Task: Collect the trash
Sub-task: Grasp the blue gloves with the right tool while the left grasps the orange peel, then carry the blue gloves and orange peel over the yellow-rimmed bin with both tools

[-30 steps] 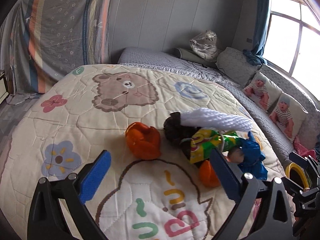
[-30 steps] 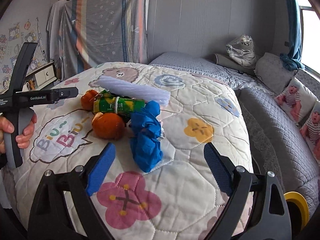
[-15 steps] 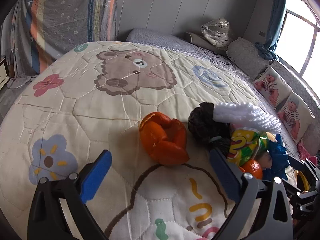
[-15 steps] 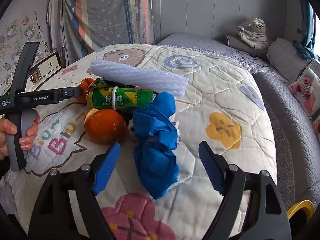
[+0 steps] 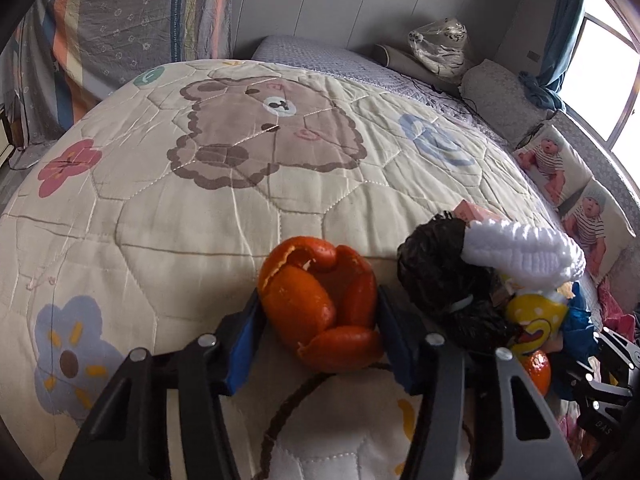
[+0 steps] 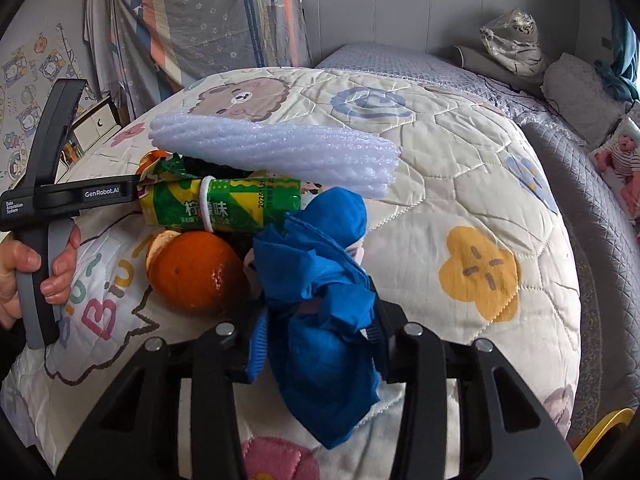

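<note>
A pile of trash lies on the quilted bed. My left gripper has its jaws closing, and the blue pads touch both sides of a curled orange peel. Right of it sit a black bag and a white foam net. The jaws of my right gripper are closing too, pressing a crumpled blue wrapper between the pads. Beside that lie an orange, a green snack packet and the foam net. A hand holds the left gripper's handle.
The cream quilt with a bear print covers the bed. Baby-print pillows line the right side under a window. A plastic-wrapped plush toy sits at the headboard. A yellow rim shows low at the bed's right edge.
Both grippers came forward and down onto the pile. The left jaws narrowed from wide apart onto the orange peel, the right jaws onto the blue wrapper.
</note>
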Demonstrator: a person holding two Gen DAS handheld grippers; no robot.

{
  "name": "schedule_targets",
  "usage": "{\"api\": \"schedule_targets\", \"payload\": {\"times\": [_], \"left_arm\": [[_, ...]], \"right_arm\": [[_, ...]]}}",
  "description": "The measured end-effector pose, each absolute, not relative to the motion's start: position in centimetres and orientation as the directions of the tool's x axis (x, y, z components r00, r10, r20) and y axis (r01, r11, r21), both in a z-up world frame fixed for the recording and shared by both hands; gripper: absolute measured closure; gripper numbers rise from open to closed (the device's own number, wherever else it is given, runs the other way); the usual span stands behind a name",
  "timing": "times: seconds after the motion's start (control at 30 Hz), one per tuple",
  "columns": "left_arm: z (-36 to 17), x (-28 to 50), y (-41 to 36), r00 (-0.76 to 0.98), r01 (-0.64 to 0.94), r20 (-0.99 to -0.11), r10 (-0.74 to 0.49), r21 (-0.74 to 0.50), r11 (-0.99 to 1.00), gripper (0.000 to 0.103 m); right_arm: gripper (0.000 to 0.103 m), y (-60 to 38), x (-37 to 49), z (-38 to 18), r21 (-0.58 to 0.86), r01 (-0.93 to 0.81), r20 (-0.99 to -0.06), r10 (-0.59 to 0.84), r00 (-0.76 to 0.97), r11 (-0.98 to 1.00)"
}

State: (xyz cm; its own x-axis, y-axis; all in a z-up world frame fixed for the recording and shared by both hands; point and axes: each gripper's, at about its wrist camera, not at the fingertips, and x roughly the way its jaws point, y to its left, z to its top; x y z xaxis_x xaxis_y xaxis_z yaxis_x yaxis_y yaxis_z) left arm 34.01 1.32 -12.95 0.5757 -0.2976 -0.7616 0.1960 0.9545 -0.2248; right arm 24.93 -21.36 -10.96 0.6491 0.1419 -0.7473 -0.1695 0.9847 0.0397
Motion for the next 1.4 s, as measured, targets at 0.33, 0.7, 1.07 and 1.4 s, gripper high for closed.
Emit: {"api": "schedule_targets", "payload": {"times": [0.33,0.7,1.07,1.4], "left_arm": [[-12.1,34.5,1.5,0.587,0.182,-0.754,-0.295,-0.232,0.956,0.065],[-10.1,33.6,2.4,0.633,0.184,-0.711,-0.306,-0.246,0.952,0.066],[-7.0,30.6,3.1,0.693,0.217,-0.646,-0.320,-0.237,0.947,0.066],[-2.7,26.6,-0.3,0.724,0.309,-0.579,-0.375,-0.215,0.927,0.066]], "right_arm": [[0.083,-21.3,26.2,-9.5,0.042,-0.154,-0.721,0.137,0.679,0.987],[0.083,-18.6,27.9,-7.6,0.043,-0.196,-0.684,0.172,0.708,0.980],[0.083,-19.3,24.6,-2.9,0.040,-0.177,-0.585,0.166,0.794,0.983],[0.083,-23.2,19.9,0.0,0.025,-0.106,-0.527,0.103,0.844,0.994]]}}
